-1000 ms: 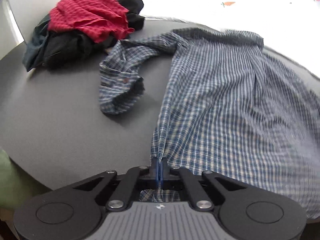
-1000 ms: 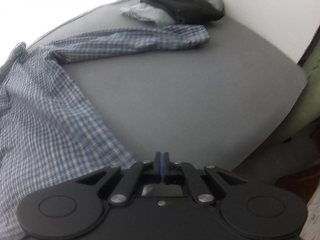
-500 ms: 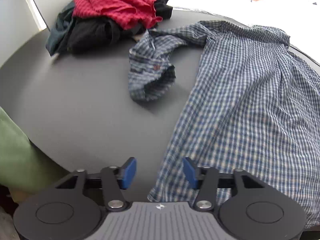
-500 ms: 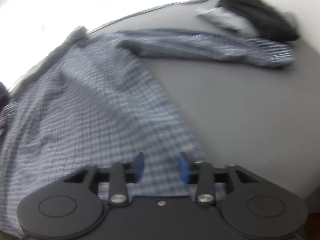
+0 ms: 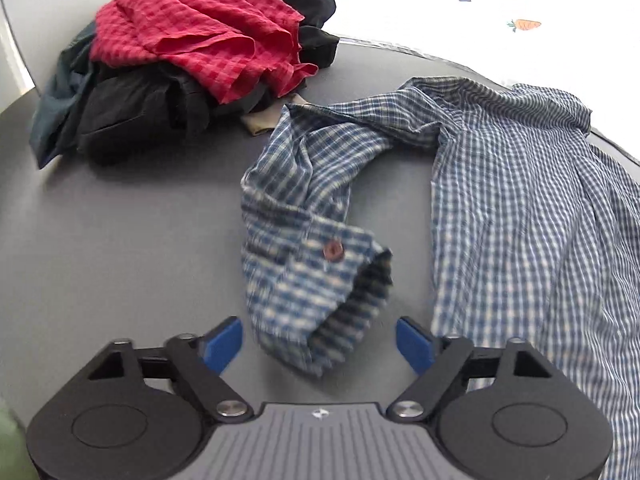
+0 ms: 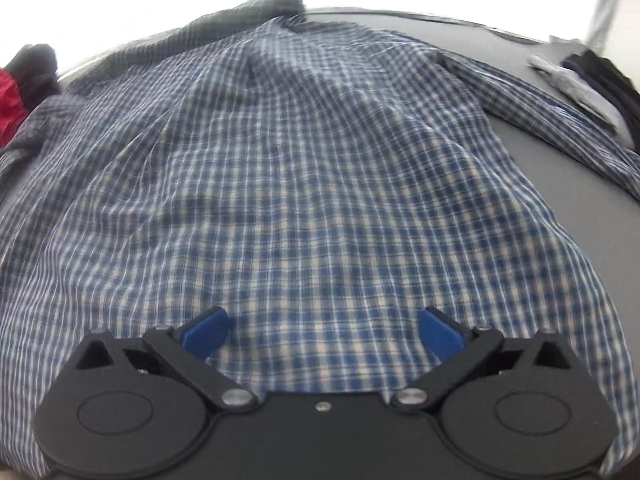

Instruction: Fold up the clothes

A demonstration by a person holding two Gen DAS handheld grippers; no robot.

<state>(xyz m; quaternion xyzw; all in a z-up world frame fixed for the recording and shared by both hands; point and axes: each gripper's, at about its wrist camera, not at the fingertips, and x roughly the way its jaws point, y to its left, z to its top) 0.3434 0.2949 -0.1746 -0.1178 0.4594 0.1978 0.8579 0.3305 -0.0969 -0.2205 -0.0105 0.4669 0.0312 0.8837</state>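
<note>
A blue and white checked shirt [image 6: 304,184] lies spread on the grey table [image 5: 120,240]. In the left wrist view its body [image 5: 532,216] is at the right, and its left sleeve [image 5: 312,208] lies crumpled with the buttoned cuff [image 5: 320,280] just ahead of my left gripper [image 5: 319,344]. That gripper is open and empty, one blue finger on each side of the cuff end. My right gripper [image 6: 322,330] is open and empty over the shirt's lower body. The other sleeve [image 6: 560,120] stretches out to the right.
A pile of red checked [image 5: 200,32] and dark clothes [image 5: 120,108] sits at the table's far left, also showing in the right wrist view [image 6: 16,88]. Black and grey clothes [image 6: 592,80] lie at the far right. Something green [image 5: 8,440] is beyond the near left edge.
Both grippers let go of the shirt's hem and opened wide. The left one moved forward to the crumpled sleeve cuff. The right one swung left over the shirt body.
</note>
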